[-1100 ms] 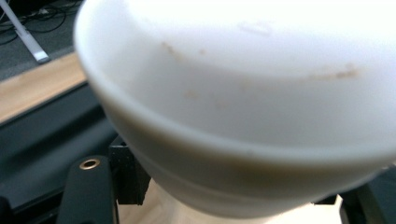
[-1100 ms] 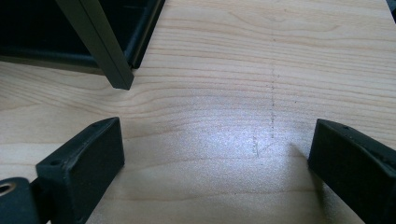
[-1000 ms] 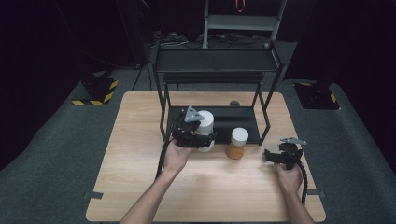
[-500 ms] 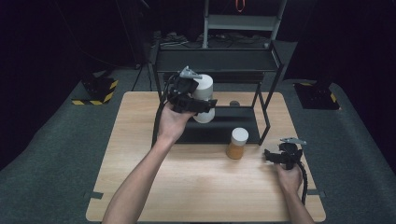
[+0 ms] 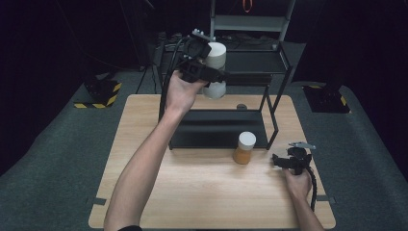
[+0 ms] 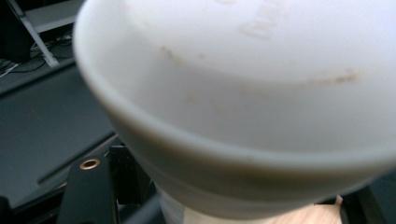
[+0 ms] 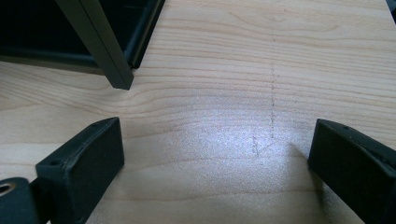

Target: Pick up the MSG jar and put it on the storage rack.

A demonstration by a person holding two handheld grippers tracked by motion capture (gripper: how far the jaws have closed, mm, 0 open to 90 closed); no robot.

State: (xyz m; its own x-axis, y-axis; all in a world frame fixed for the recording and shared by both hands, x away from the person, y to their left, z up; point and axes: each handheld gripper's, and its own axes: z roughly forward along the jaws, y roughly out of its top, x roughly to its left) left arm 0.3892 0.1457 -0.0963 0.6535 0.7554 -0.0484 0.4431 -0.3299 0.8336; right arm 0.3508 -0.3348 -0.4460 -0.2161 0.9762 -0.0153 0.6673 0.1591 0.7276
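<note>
L claw [image 5: 219, 76] clamped on white jar [image 5: 215, 70], held up by rack's top shelf [image 5: 255, 61]. R claw [image 5: 276, 160] wide open, empty, resting low on surface [image 5: 192, 192].

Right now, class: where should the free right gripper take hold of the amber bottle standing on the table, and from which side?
Grip the amber bottle around its round body, just under the white cap. It stands upright and alone in front of the black rack, so bring the open right gripper in level from the right, probably the clearest approach.
</note>
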